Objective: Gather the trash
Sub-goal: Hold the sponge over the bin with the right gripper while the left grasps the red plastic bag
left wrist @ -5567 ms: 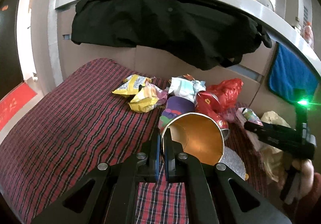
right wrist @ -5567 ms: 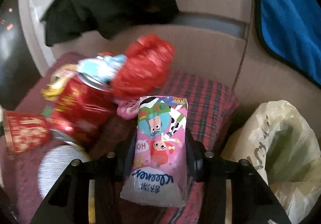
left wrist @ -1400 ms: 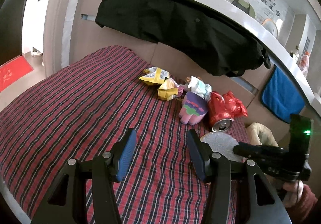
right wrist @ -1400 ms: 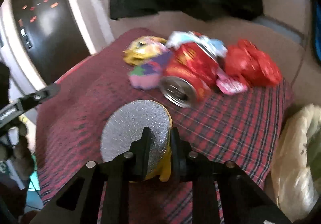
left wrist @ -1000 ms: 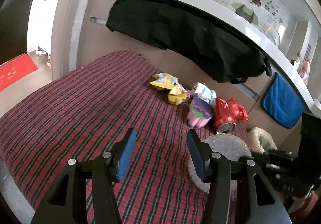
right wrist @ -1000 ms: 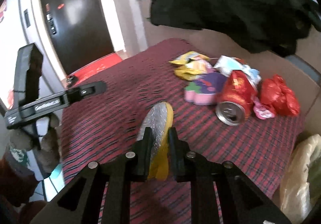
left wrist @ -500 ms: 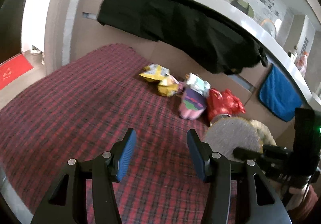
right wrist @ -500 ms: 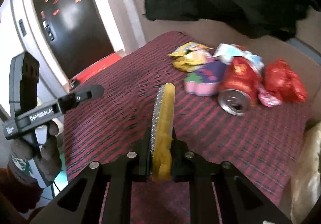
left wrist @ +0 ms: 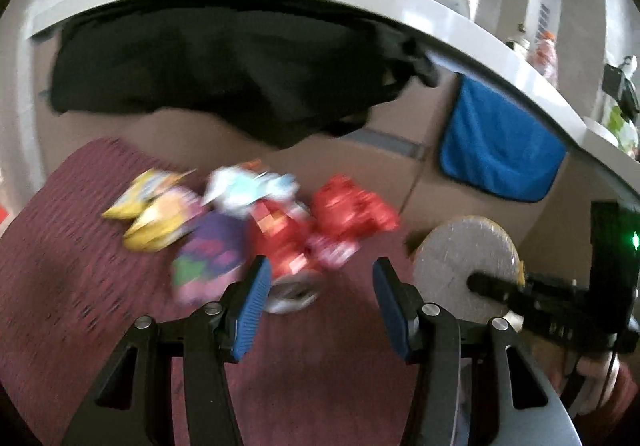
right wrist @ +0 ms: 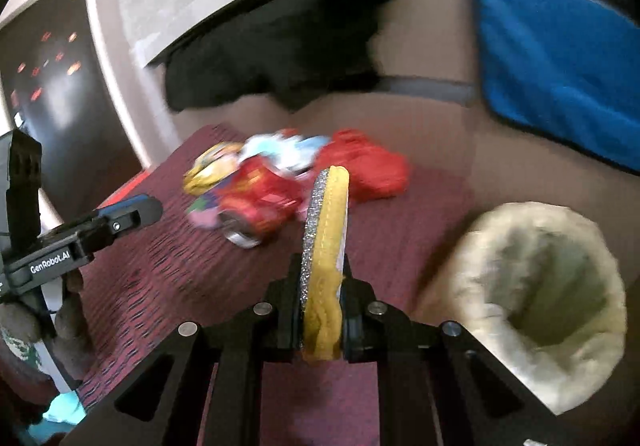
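- Whereas a second ago it hung over the bedspread, the glitter disc [right wrist: 324, 246], pinched edge-on in the right gripper [right wrist: 321, 310], now sits just beside the open bag [right wrist: 540, 294].
- Left gripper [left wrist: 318, 298] gapes empty above the can [left wrist: 286, 254], tilted downward.

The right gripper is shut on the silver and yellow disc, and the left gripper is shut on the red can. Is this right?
Not quite. The left wrist view shows the left gripper open and empty, the red can lying beyond it. The right gripper is shut on the disc, as you say.
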A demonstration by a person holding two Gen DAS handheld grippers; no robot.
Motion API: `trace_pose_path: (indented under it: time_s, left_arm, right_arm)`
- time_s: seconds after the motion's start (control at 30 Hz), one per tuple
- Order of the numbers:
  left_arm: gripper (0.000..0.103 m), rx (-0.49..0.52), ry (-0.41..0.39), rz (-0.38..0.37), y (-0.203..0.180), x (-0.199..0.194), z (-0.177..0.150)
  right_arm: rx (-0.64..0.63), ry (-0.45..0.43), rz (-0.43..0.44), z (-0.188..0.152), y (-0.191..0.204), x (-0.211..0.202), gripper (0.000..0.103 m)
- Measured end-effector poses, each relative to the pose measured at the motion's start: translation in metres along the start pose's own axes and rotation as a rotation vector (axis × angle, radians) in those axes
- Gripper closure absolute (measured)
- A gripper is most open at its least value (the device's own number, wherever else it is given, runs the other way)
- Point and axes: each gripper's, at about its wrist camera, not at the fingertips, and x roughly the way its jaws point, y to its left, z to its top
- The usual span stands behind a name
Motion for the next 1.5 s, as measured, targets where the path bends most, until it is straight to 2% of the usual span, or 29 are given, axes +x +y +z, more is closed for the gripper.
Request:
trace_pose_path:
  time_s: [0.13,0.33,0.4,0.53,0.73,1.1,1.13,1.17,1.2,1.27,1.5]
  left_arm:
    - [0.049,-0.024,0.007,-0.018,-0.022,0.053,0.029]
    - [0.049,-0.160,0.145,-0.019,-0.012,0.148,0.063]
    - [0.049,-0.194,0.174,-0.001,-0.004,0.166,0.067]
    - [0.045,-0.189,0.208,0.025,0.004,0.187,0.064]
    - [0.045,-0.116,0.218,0.029,-0.004,0.187,0.057]
    - [0.045,-0.092,0.284,0.012,-0.016,0.189,0.050]
    - [0.051,-0.101,0.282,0.011,-0.016,0.189,0.048]
    - [0.069,-0.119,0.276,0.018,-0.013,0.186,0.048]
    - [0.079,-0.130,0.283,0.036,-0.010,0.183,0.047]
    - [0.082,-0.155,0.274,0.018,-0.004,0.173,0.045]
    - [0.094,-0.137,0.147,0.065,0.009,0.108,0.043]
  right_arm:
    - [0.074,-0.040,-0.020,0.000,-0.036,-0.009,0.090]
    - [0.116,-0.053,-0.037,-0.009,-0.067,-0.009,0.090]
    - [0.113,-0.050,-0.054,-0.012,-0.072,-0.007,0.090]
    - [0.138,-0.045,-0.053,-0.017,-0.086,-0.001,0.090]
    - [0.165,-0.035,-0.040,-0.020,-0.092,0.006,0.090]
    - [0.133,-0.027,-0.057,-0.019,-0.076,0.009,0.090]
    - [0.133,-0.024,-0.057,-0.019,-0.075,0.008,0.090]
    - [0.133,-0.020,-0.054,-0.018,-0.074,0.008,0.090]
    - [0.132,-0.017,-0.050,-0.018,-0.073,0.007,0.090]
    - [0.117,-0.011,-0.046,-0.018,-0.066,0.006,0.090]
    - [0.049,-0.026,-0.022,-0.011,-0.036,0.001,0.090]
